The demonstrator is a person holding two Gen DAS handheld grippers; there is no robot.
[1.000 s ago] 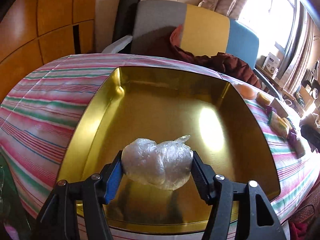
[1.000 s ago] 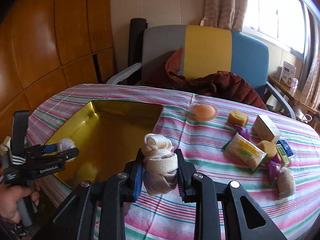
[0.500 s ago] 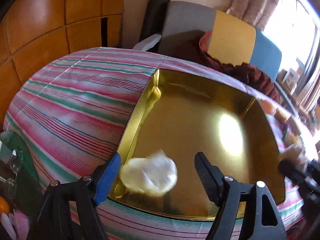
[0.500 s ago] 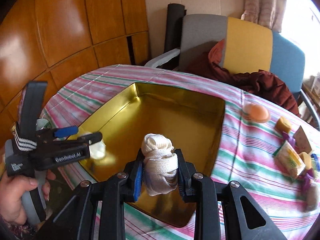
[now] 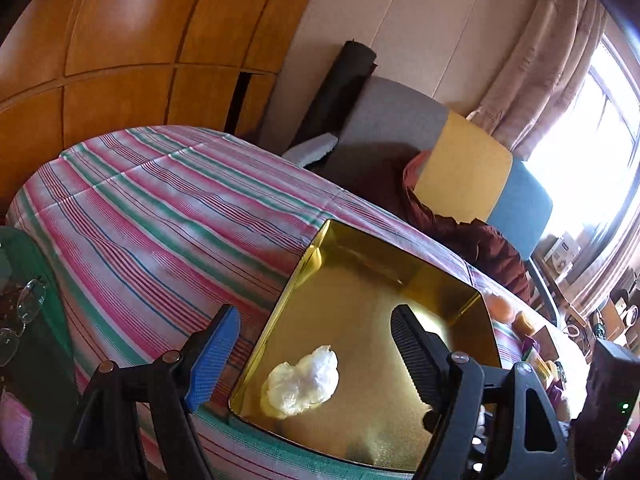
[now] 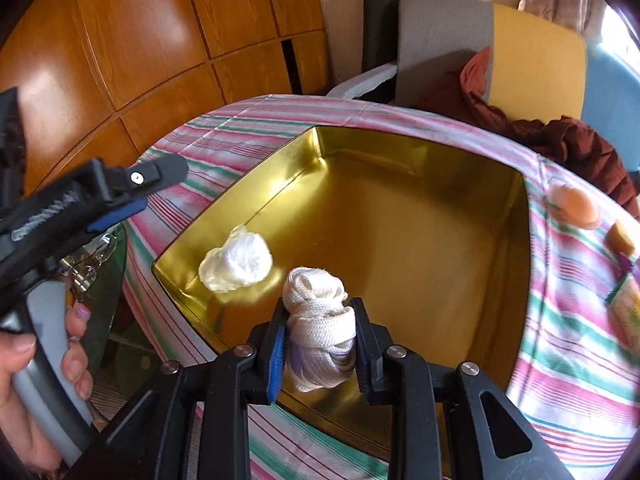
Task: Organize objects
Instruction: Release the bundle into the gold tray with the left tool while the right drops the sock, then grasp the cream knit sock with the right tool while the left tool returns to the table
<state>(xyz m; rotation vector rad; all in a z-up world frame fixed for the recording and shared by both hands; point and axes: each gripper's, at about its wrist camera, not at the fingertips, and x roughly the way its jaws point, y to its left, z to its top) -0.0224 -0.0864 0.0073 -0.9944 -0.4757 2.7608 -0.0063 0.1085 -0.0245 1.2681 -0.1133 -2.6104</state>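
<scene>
Two tongs: left tongs point(image 5: 312, 354) gape empty above the plastic bag point(image 5: 302, 380) in the gold tin point(image 5: 440, 280); right tongs point(image 6: 318, 354) clamp a rope bundle point(image 6: 320, 320).

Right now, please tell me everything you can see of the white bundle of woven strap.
The white bundle of flat woven strap is wound and knotted into a tight, upright lump of what looks like cotton webbing. The right gripper is shut on its lower half, one pad on each side. It hangs above the gold metal tray, apart from the crumpled clear plastic bag.
</scene>
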